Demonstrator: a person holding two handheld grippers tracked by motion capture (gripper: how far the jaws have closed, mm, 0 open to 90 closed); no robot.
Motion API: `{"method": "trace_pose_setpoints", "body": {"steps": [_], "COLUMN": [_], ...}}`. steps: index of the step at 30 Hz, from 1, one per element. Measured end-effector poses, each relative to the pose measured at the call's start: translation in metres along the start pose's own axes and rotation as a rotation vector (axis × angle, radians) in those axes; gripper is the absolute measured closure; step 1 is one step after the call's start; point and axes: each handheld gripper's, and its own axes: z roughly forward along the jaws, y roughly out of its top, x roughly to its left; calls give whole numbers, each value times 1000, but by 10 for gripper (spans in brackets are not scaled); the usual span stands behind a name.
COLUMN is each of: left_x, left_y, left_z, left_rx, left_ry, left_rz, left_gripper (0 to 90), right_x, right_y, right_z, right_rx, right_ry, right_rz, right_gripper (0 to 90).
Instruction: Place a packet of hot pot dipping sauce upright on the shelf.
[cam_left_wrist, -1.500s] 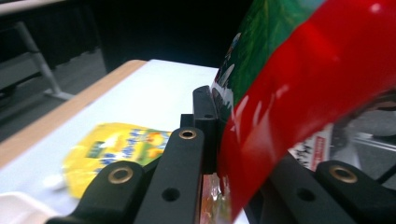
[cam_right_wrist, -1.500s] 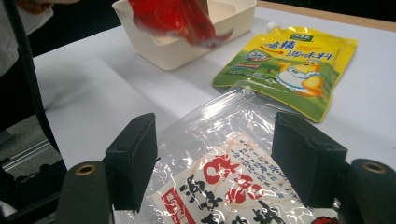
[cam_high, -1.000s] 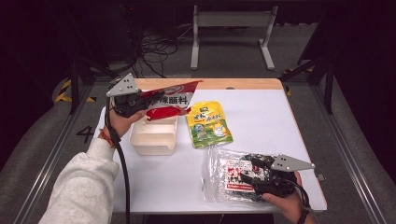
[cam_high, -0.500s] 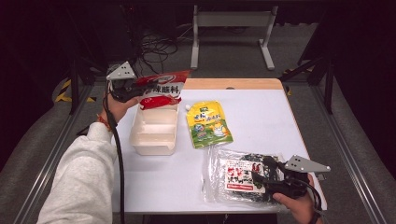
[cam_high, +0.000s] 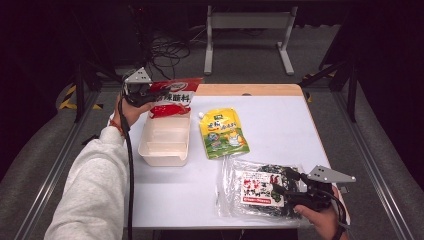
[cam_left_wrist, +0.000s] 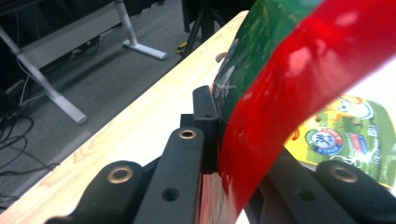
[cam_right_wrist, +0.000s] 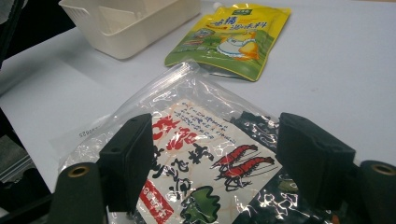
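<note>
Red-and-green foil sachet, clamped in the left tongs, is now carried from above the cream plastic tub toward its far-left corner; packing is judged unfinished. Right tongs gape wide over the clear seaweed packet.

White sleeve, black hand-held gripper (grey three-cornered plate, trailing cable)

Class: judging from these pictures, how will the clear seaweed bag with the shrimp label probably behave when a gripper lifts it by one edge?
The seaweed bag looks like thin, wrinkled film, so it will probably droop. Its glossy surface may slip between the right gripper pads. Flat, loose contents suggest it is light.
</note>
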Motion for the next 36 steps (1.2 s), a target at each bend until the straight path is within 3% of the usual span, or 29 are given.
{"method": "trace_pose_setpoints", "body": {"steps": [6, 15, 23, 29, 31, 33, 36], "left_x": [6, 6, 4, 2, 0, -1, -1], "left_y": [-7, -12, -29, -46, -50, -54, -55], "left_z": [3, 11, 20, 10, 7, 4, 5], "left_rx": [-30, -16, 77, 150, 152, 145, 142], "left_ry": [-10, -8, 20, 43, 57, 42, 53], "left_rz": [-28, -52, -48, -45, -44, -47, -51], "left_gripper": [898, 897, 818, 774, 769, 807, 829], "right_x": [0, 2, 3, 4, 6, 6, 3], "right_y": [0, -2, -1, 0, 0, 1, 3], "right_z": [4, 12, 12, 13, 13, 13, 12], "right_rx": [17, 48, 55, 66, 71, 63, 42], "right_ry": [16, 42, 45, 52, 56, 29, 7], "right_rz": [-12, -24, -36, -43, -49, -50, -19], "right_gripper": [270, 268, 264, 262, 261, 265, 271]}}
